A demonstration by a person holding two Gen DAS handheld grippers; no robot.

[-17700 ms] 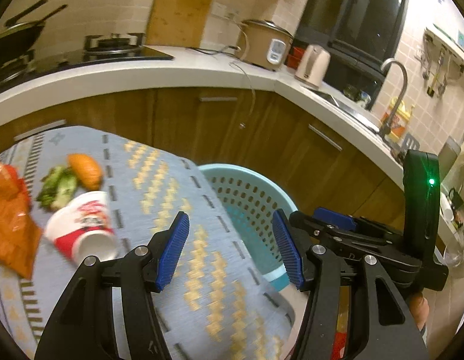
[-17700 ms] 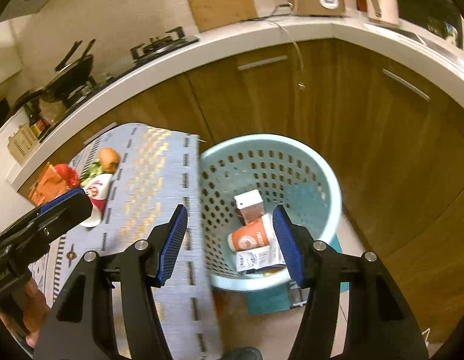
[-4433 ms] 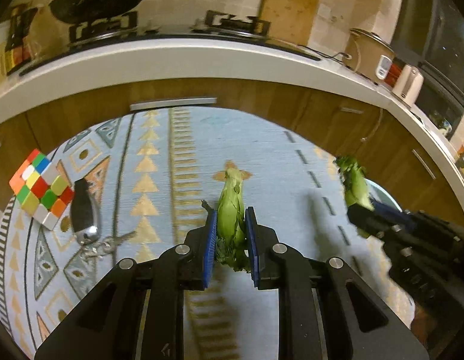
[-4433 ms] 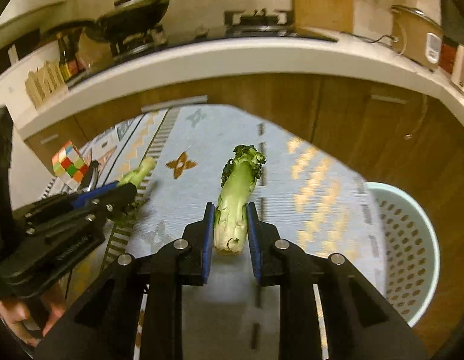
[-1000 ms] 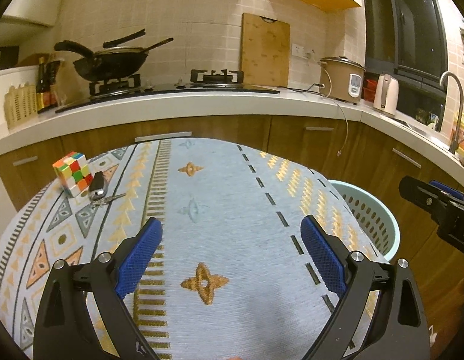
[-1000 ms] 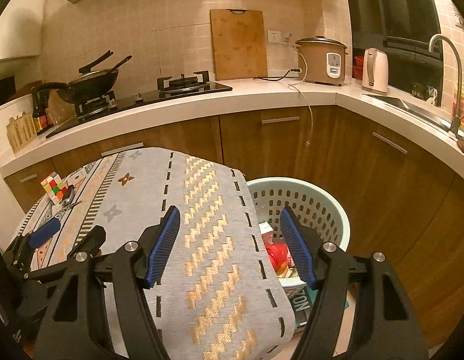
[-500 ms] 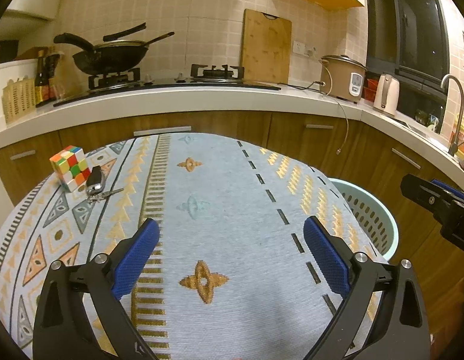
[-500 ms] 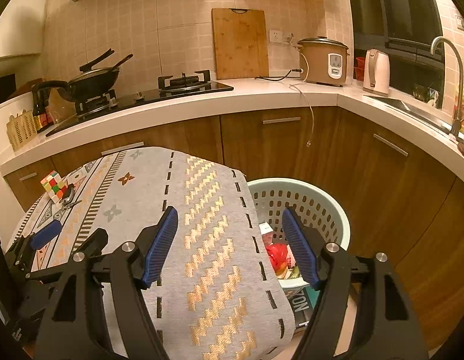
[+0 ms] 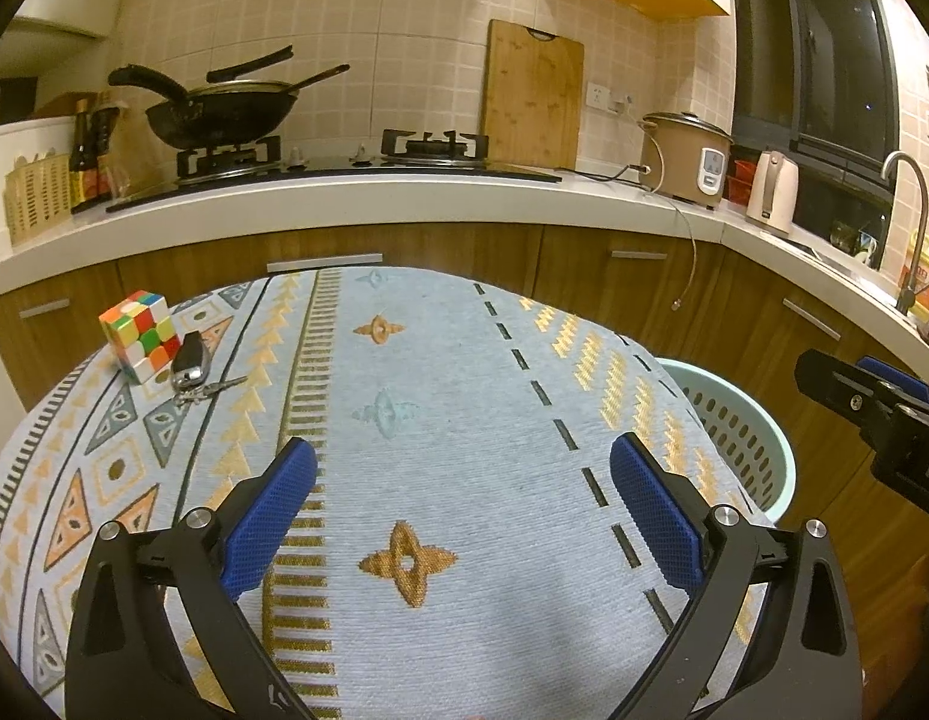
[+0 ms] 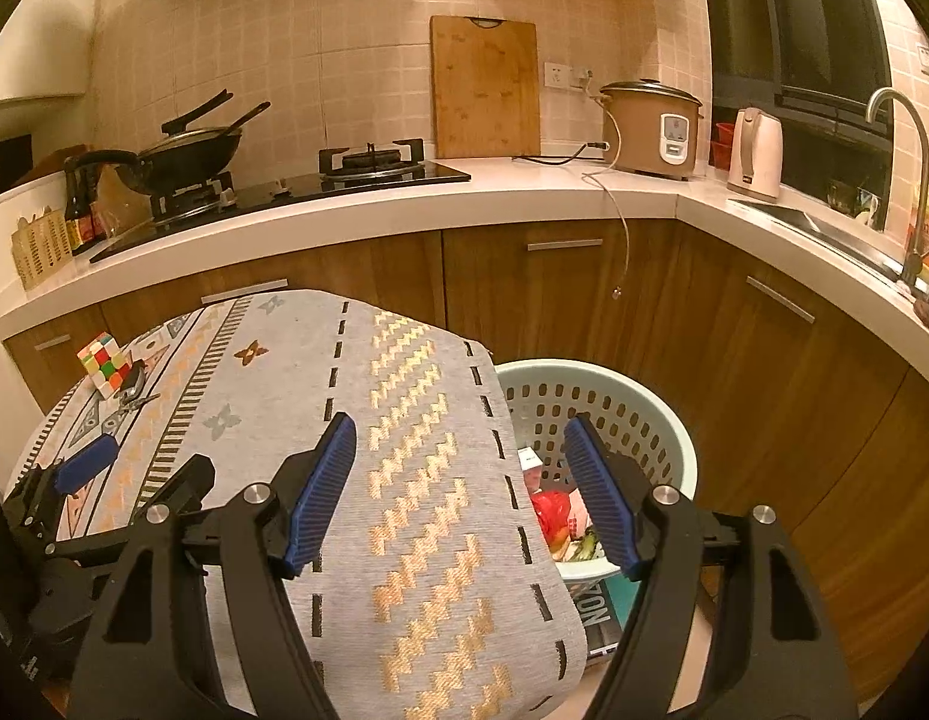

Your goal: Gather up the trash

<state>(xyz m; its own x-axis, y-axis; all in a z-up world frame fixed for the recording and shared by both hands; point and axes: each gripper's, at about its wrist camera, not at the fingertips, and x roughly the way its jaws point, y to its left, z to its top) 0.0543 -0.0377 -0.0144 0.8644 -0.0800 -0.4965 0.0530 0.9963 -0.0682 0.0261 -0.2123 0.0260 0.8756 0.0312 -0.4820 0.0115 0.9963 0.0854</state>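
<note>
Two grippers are in view, each with two blue-padded fingers. The left gripper (image 9: 461, 483) stands with its jaws wide apart and nothing between them, above the patterned tablecloth (image 9: 440, 420). The right gripper (image 10: 458, 459) also stands with jaws spread and empty, over the cloth's edge and the one laundry-style basket (image 10: 656, 414).

The basket is pale teal plastic, round, with rows of oval holes in its wall. It stands on the floor just beside the table, in front of the wooden cabinets. Inside lies the collected trash (image 10: 551, 510): a red crumpled wrapper, a white carton and some green scraps; the exact count cannot be told.

On the cloth lie one Rubik's cube (image 9: 140, 333) and one car key (image 9: 187, 360) on a ring, touching each other.

Under the basket lies one magazine (image 10: 599, 612) with letters reading "NOZ", the rest hidden.
</note>
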